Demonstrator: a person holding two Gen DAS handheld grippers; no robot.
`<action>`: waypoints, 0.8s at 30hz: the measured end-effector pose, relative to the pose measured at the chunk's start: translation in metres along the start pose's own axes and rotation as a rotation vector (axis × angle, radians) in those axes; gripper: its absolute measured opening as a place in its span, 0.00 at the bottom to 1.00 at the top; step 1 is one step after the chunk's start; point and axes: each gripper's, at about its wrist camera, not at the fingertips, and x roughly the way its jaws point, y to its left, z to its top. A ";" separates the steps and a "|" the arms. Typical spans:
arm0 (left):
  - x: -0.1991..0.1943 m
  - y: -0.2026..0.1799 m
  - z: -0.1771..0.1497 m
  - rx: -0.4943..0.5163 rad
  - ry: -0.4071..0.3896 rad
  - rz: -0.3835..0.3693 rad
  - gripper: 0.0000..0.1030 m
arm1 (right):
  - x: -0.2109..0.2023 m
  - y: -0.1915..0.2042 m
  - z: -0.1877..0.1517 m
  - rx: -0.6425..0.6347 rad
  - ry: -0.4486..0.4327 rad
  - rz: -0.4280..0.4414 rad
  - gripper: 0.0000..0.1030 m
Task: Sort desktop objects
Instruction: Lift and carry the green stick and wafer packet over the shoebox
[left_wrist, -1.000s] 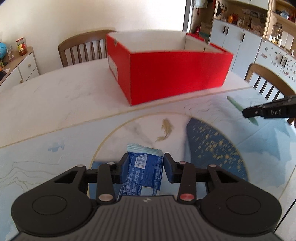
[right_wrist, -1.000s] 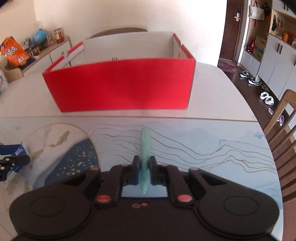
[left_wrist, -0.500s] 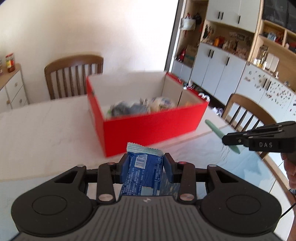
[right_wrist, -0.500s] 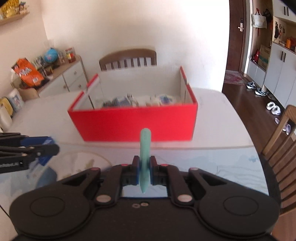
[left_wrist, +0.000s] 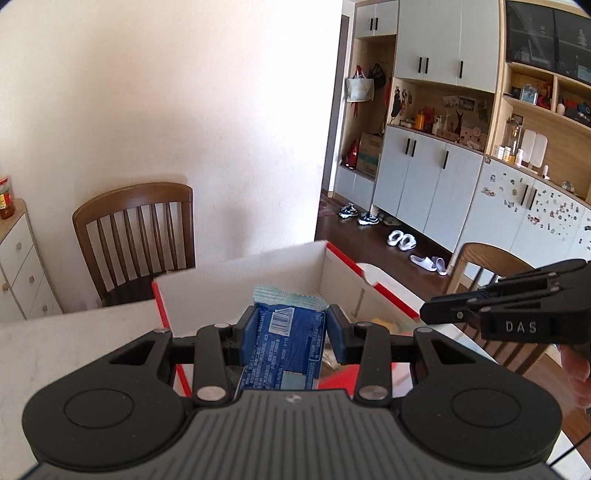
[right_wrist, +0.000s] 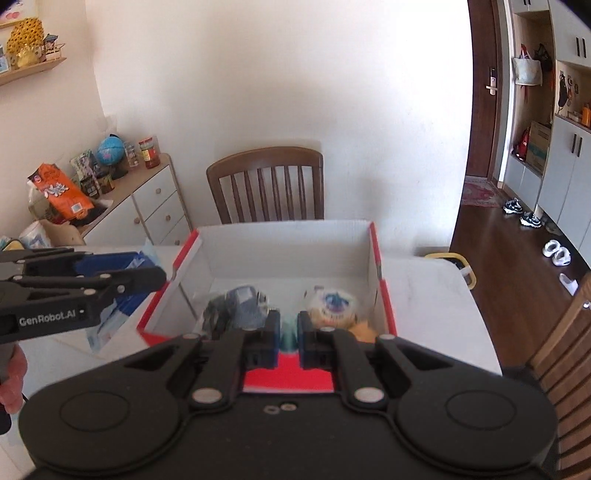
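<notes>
1. Box (right_wrist: 288, 258): the red box lies at twelve o'clock of both tongs, open top up, on the surface (right_wrist: 424, 295).
2. Left tongs (left_wrist: 290, 328) clench a blue packet (left_wrist: 284, 343), long axis pointing at the box.
3. Right tongs (right_wrist: 288, 328) grip a thin green stick (right_wrist: 289, 334), seemingly nearer over the opening.
4. Judgement: release comes next.

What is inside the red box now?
In the right wrist view the red box holds a dark bluish packet and a round white and orange item, both blurred. The right gripper covers the near part of its floor.
</notes>
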 end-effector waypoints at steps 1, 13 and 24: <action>0.008 0.002 0.003 0.003 0.006 -0.001 0.37 | 0.005 -0.001 0.003 0.003 0.002 0.001 0.08; 0.109 0.026 0.004 0.023 0.193 0.044 0.37 | 0.075 -0.019 0.037 0.118 0.042 0.015 0.07; 0.148 0.036 -0.003 0.020 0.290 0.057 0.37 | 0.118 -0.020 0.021 0.150 0.144 0.007 0.06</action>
